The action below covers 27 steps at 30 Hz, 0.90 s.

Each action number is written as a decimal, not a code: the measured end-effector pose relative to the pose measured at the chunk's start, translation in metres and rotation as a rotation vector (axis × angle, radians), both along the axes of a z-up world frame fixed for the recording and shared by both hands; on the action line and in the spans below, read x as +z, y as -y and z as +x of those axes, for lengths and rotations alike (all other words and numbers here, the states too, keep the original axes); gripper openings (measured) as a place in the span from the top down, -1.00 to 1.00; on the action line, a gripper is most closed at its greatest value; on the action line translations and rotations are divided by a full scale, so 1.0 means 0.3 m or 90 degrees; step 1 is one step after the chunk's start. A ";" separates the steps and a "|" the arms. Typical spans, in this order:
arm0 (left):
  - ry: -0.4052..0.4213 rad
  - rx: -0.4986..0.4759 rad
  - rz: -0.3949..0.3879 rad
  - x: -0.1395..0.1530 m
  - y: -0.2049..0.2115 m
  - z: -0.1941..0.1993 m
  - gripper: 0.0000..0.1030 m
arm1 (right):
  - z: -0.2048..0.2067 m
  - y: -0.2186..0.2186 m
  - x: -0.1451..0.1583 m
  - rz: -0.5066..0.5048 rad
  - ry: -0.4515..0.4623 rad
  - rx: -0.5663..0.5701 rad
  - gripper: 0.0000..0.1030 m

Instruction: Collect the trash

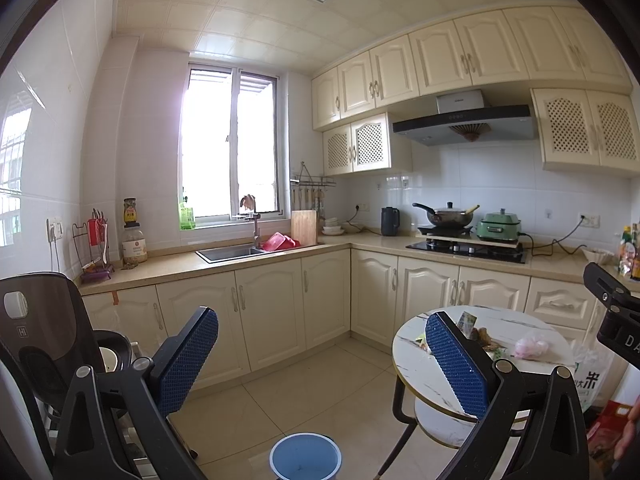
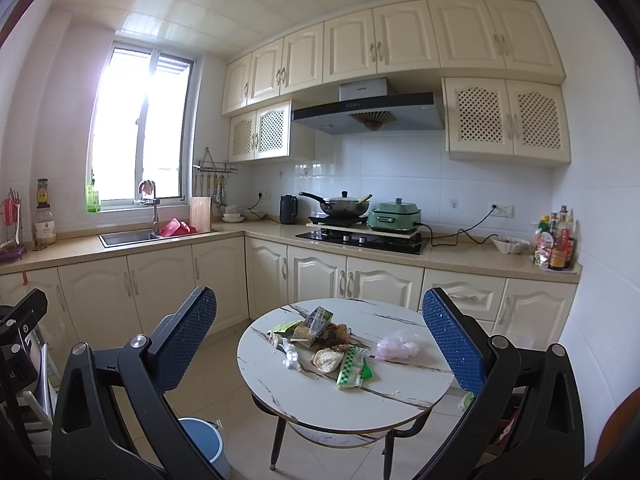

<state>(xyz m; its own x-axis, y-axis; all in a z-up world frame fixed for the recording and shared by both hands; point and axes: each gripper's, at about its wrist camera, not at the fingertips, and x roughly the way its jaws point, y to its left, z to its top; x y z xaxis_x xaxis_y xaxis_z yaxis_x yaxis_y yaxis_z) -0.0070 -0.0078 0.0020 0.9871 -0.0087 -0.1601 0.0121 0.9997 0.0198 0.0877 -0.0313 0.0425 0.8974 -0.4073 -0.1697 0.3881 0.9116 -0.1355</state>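
Observation:
A round white marble-look table (image 2: 320, 400) carries a heap of trash: a green wrapper (image 2: 352, 368), a pale round bun (image 2: 327, 360), a crumpled white paper (image 2: 291, 360), a printed snack packet (image 2: 314, 322) and a pink plastic bag (image 2: 398, 346). A blue bin (image 1: 305, 456) stands on the floor left of the table (image 1: 420, 364); its rim (image 2: 202, 436) also shows in the right wrist view. My right gripper (image 2: 320, 340) is open, held back from the table with the trash between its blue pads. My left gripper (image 1: 320, 356) is open and empty above the bin.
Cream cabinets and a beige counter (image 2: 472, 258) run along the far walls, with a sink (image 1: 232, 252), a hob with a wok (image 2: 344, 206) and bottles (image 2: 556, 244). A dark chair (image 1: 48, 340) stands at the left. A rice bag (image 1: 592, 376) leans right of the table.

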 end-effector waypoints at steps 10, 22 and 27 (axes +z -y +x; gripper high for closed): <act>0.000 0.000 0.000 0.002 0.004 -0.003 -0.99 | 0.002 -0.003 -0.003 0.000 0.000 -0.001 -1.00; -0.001 -0.001 0.000 0.003 0.004 0.002 -0.99 | 0.006 -0.008 -0.019 0.000 -0.003 0.001 -1.00; -0.001 -0.002 0.001 0.003 0.003 0.004 -0.99 | 0.006 -0.006 -0.017 0.000 -0.004 0.001 -1.00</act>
<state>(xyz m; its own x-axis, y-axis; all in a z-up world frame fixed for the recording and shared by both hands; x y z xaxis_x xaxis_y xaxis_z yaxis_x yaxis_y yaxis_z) -0.0058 -0.0087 0.0029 0.9868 -0.0120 -0.1616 0.0156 0.9997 0.0207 0.0894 -0.0295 0.0375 0.8967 -0.4064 -0.1755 0.3864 0.9120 -0.1377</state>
